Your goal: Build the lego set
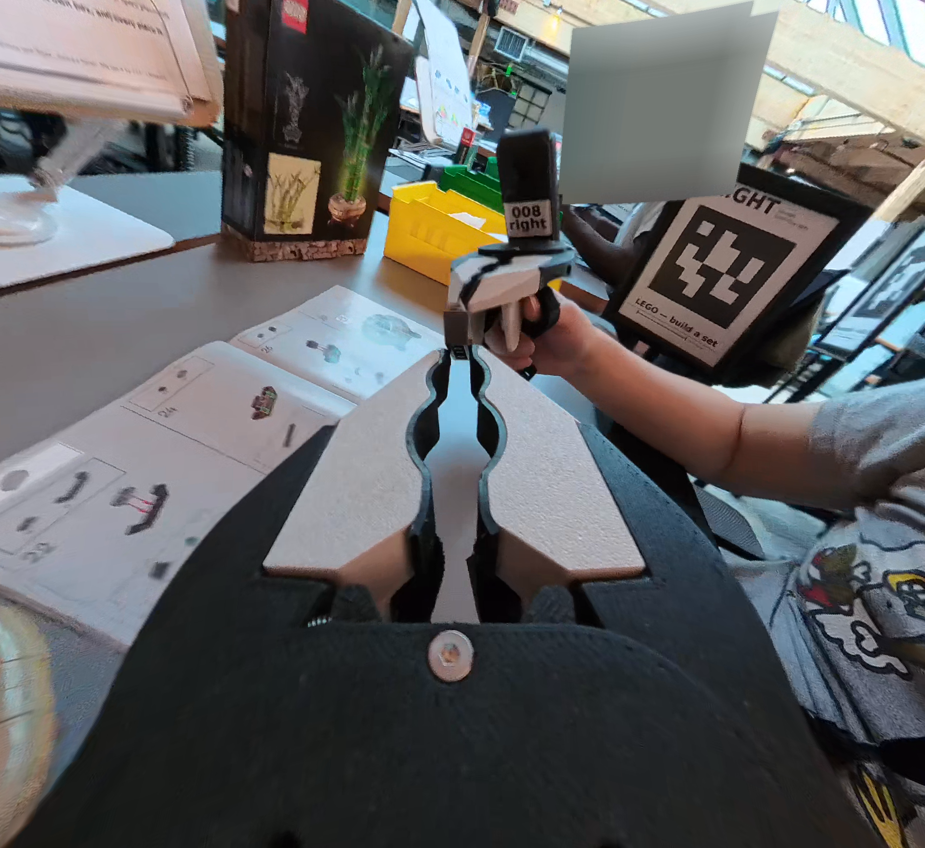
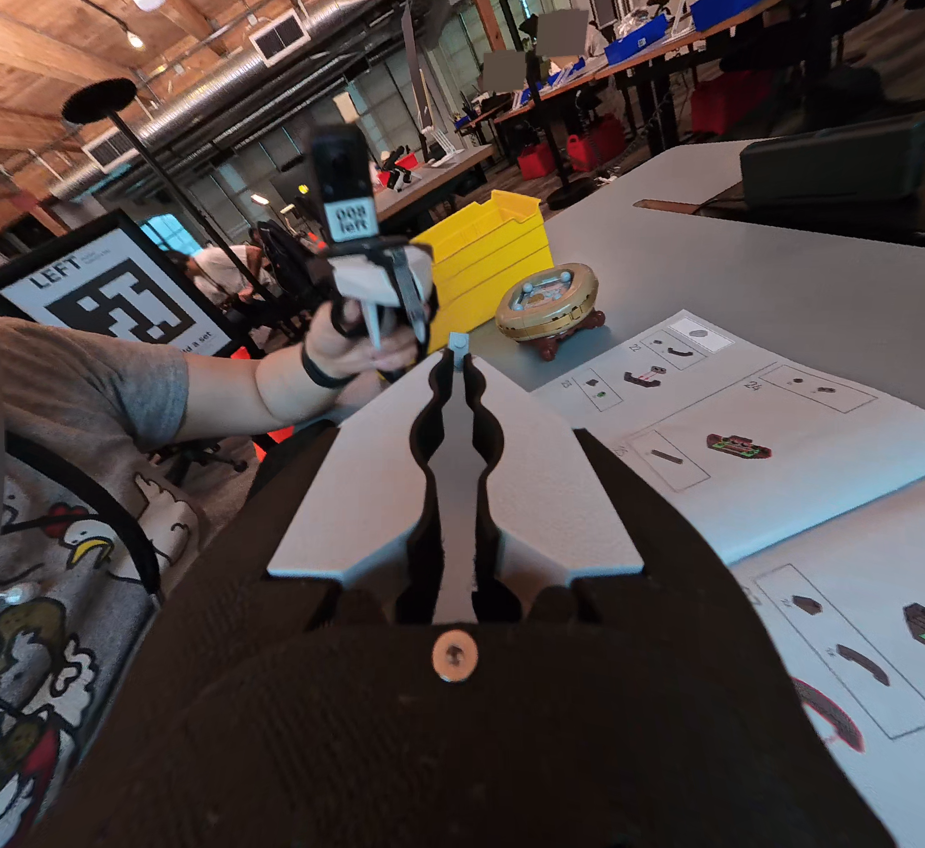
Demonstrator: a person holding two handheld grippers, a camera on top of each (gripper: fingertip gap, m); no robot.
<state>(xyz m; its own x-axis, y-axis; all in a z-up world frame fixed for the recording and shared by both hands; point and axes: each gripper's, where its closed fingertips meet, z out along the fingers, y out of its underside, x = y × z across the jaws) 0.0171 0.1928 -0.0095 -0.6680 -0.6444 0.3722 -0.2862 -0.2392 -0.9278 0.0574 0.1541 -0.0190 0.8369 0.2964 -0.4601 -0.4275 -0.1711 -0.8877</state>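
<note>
My left gripper (image 1: 458, 356) is shut on a small dark Lego piece (image 1: 458, 352) at its tips, held in the air above the table. My right gripper (image 2: 458, 359) is shut on a small light grey studded piece (image 2: 458, 342). The two grippers meet tip to tip: the right gripper (image 1: 458, 326) shows just beyond my left tips, and the left gripper (image 2: 423, 331) just left of my right tips. A round gold Lego pot base (image 2: 548, 303) on dark red feet stands on the table beyond them. The open instruction booklet (image 1: 200, 423) lies flat and also shows in the right wrist view (image 2: 751, 423).
A yellow bin (image 1: 430, 233) (image 2: 485, 263) stands behind the grippers, a green bin (image 1: 465, 183) behind it. The dark Lego box (image 1: 310, 123) stands upright at the back. A paper stand (image 1: 90, 13) is at the left. Framed marker boards (image 1: 726, 263) (image 2: 115, 303) stand at the table's sides. My hands' fingertips stand some 7 cm from each other.
</note>
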